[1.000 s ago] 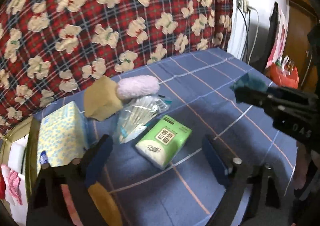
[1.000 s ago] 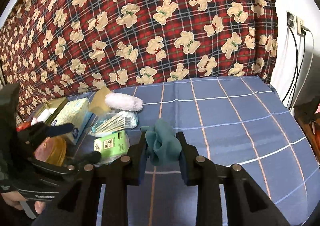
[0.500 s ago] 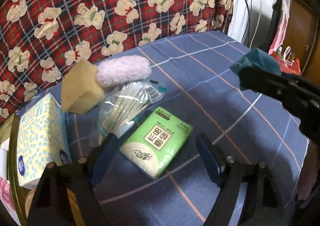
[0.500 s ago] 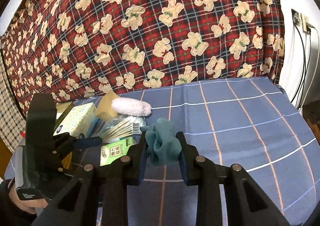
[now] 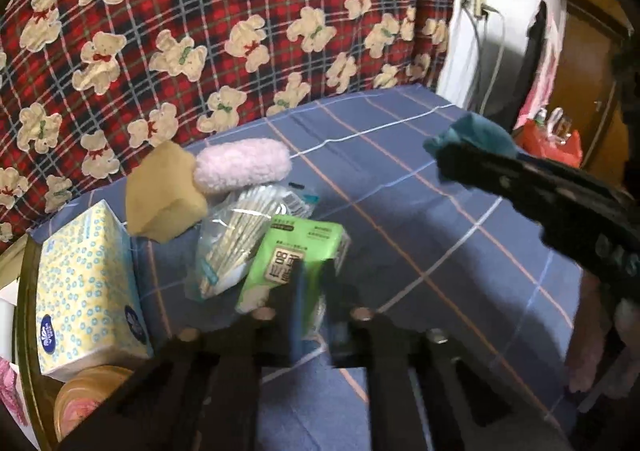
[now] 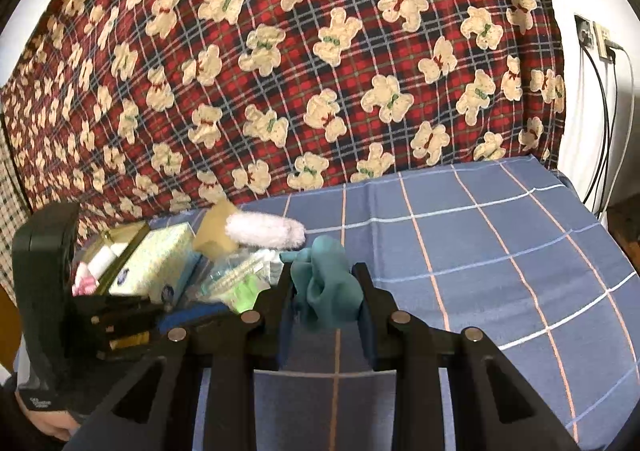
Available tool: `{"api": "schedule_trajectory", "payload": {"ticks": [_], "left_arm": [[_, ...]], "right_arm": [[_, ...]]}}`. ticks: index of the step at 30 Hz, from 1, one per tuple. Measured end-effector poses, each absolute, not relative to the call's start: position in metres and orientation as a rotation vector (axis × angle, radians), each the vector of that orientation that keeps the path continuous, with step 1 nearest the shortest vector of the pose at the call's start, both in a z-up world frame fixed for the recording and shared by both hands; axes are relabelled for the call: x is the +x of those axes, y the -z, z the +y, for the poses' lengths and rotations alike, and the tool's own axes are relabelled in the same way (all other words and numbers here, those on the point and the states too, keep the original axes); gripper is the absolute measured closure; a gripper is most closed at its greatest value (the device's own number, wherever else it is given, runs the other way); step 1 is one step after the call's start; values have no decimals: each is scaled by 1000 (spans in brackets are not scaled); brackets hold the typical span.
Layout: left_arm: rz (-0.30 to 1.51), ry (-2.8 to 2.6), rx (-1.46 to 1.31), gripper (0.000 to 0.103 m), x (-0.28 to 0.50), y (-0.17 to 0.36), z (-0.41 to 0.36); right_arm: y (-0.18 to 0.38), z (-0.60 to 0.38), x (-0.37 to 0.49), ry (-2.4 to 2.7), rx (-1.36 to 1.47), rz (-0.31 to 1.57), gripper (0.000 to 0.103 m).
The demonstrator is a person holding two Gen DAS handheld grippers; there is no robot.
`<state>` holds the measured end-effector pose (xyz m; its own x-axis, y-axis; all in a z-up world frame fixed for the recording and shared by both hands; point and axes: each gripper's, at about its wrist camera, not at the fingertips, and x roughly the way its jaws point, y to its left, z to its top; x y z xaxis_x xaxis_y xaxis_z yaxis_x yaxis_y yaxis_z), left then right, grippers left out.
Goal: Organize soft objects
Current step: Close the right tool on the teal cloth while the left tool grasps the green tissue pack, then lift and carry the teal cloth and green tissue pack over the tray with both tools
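Observation:
A green tissue pack (image 5: pixel 296 247) lies tilted on the blue checked cover (image 5: pixel 400 187). My left gripper (image 5: pixel 314 303) has its jaws closing tight on the pack's near corner, which is pinched between the pads. In the right wrist view that gripper (image 6: pixel 192 317) sits low at the left, with a bit of the green pack (image 6: pixel 246 291) beside it. My right gripper (image 6: pixel 326 303) is shut on a bunched teal cloth (image 6: pixel 326 291) and holds it above the cover. From the left wrist view the teal cloth (image 5: pixel 476 133) hangs at the right.
Behind the pack lie a bag of cotton swabs (image 5: pixel 236 239), a pink fluffy roll (image 5: pixel 242 165) and a tan sponge (image 5: pixel 164 195). A yellow-flowered tissue box (image 5: pixel 84 283) stands at the left. A teddy-bear plaid blanket (image 6: pixel 320 71) backs the scene. Cables (image 6: pixel 604 131) hang at the right.
The left gripper's wide jaws came forward over the green tissue pack and closed on its near corner, tipping it up. The right gripper still holds the teal cloth in the same spot.

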<state>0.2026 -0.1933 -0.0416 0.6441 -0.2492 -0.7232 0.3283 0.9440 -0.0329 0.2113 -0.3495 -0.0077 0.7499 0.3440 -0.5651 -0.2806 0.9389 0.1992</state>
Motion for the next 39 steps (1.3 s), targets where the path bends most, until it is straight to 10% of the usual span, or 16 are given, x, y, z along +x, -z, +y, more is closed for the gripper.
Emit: {"api": "schedule_trajectory", "payload": {"ticks": [6, 10, 21, 25, 32, 39], "left_arm": [[830, 305, 93, 95, 208, 53, -187], [820, 293, 117, 38, 208, 54, -191], [848, 279, 111, 40, 220, 65, -197], [819, 293, 158, 59, 214, 65, -203], [811, 253, 201, 34, 215, 65, -205], [849, 308, 132, 51, 218, 69, -203]], "right_arm": [[-1, -340, 212, -353, 120, 607, 73], [6, -338, 214, -360, 136, 616, 73], [18, -344, 216, -354, 136, 626, 73], [19, -343, 216, -352, 136, 625, 73], [21, -342, 216, -341, 134, 634, 73], [23, -342, 217, -332, 131, 635, 73]]}}
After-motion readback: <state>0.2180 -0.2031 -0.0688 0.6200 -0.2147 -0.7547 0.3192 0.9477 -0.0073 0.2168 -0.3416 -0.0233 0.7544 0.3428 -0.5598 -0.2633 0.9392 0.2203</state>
